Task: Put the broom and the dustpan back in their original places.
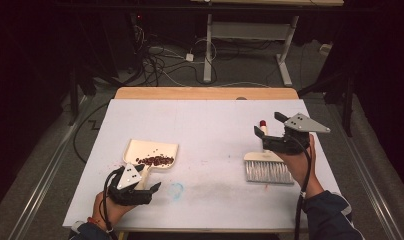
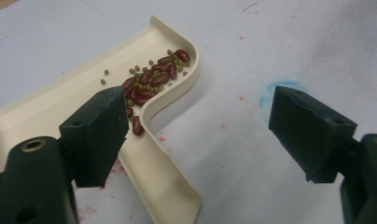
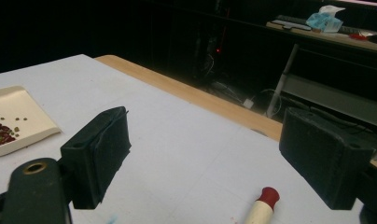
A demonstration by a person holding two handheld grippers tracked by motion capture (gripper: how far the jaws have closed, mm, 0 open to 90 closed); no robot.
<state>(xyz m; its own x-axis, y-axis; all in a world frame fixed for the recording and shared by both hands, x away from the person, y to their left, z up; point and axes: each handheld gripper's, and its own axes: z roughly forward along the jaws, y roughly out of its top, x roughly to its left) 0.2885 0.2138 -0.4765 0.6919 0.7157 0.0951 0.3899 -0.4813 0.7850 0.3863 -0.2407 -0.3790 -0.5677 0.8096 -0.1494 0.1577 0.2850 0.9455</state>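
Both claws spread and empty over the table.

The left gripper (image 1: 140,189) hangs by the dustpan (image 1: 152,152), whose beans (image 2: 151,79) pile at its open lip; a careless nudge could spill them. The right gripper (image 1: 272,131) hovers above the brush (image 1: 267,167).

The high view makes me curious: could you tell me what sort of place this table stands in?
Probably a lab or recording room, not a home: a white-covered wooden table stands among dark surroundings, loose cables run across the grey floor, and a white-legged adjustable desk frame stands behind.
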